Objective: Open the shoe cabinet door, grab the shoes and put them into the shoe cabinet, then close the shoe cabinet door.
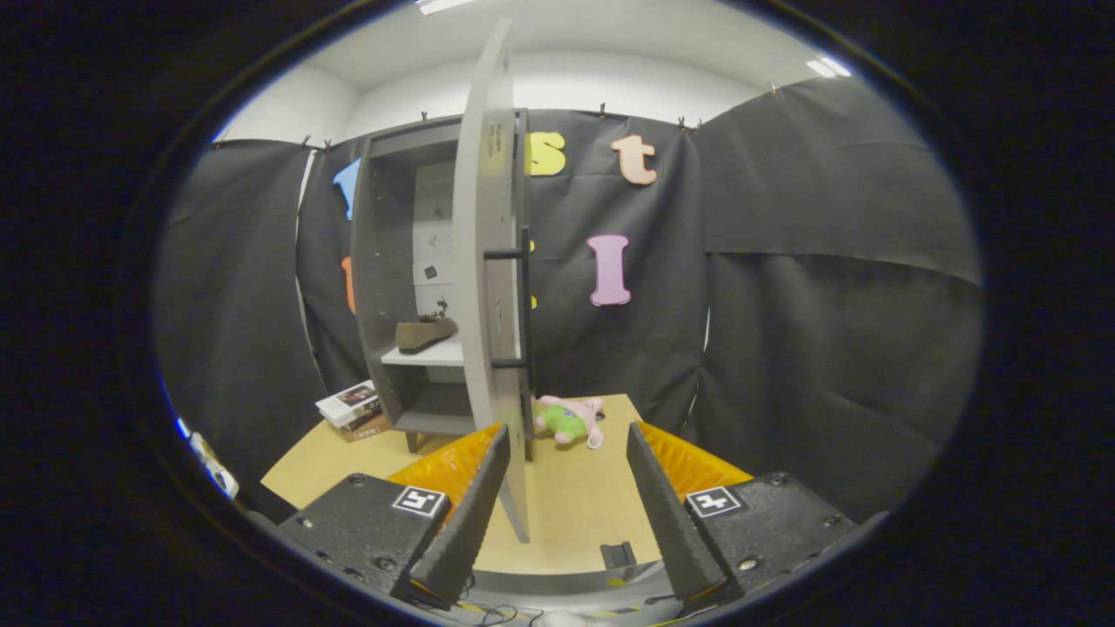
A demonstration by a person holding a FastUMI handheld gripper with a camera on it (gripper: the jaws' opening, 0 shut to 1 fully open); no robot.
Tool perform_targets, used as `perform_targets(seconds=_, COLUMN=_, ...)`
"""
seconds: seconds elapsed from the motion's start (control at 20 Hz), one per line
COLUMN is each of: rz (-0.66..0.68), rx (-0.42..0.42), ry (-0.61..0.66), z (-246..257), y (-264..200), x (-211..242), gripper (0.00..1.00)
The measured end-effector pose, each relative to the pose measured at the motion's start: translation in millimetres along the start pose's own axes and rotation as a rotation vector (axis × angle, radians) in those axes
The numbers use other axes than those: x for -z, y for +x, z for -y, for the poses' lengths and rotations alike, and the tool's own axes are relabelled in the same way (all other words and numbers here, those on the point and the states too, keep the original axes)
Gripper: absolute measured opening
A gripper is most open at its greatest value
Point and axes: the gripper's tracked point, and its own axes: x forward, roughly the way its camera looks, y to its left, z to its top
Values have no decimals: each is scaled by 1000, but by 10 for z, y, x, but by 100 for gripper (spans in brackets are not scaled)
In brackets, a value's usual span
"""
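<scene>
Cabinet: door swung open | shelf: one brown shoe | fingers: spread apart, holding nothing, door edge between them

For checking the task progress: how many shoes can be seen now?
1. A brown shoe lies on the cabinet's white shelf, behind the open door. The door may hide another.

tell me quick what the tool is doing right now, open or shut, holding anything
Tool: open, holding nothing; the open cabinet door edge sits between its fingers, just beside the left one, not clamped.
</scene>
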Motion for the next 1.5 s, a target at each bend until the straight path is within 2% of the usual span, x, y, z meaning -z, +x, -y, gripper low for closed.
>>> perform_targets(seconds=0.1, rz=-21, rx=-5, ry=-7, z=-158, y=-57, x=220, gripper=98)
perform_targets(seconds=0.2, rz=-35, rx=-25, ry=-2, z=-368, y=-63, x=383, gripper=100)
perform_targets(seconds=0.5, rz=-139, rx=-139, ry=-20, z=-1179, y=250, x=1082, gripper=100)
perform_targets(seconds=0.6, rz=-158, rx=-167, ry=-23, z=-1430, y=442, x=1301, gripper=100)
perform_targets(seconds=1.0, rz=-375, rx=-274, ry=6, z=-2432, y=1401, x=2490, gripper=100)
perform_targets(seconds=1.2, rz=-438, rx=-276, ry=-28, z=-2652, y=1946, x=2917, gripper=100)
perform_targets(seconds=1.5, rz=-554, rx=-207, ry=7, z=-2667, y=2643, x=3345, gripper=99)
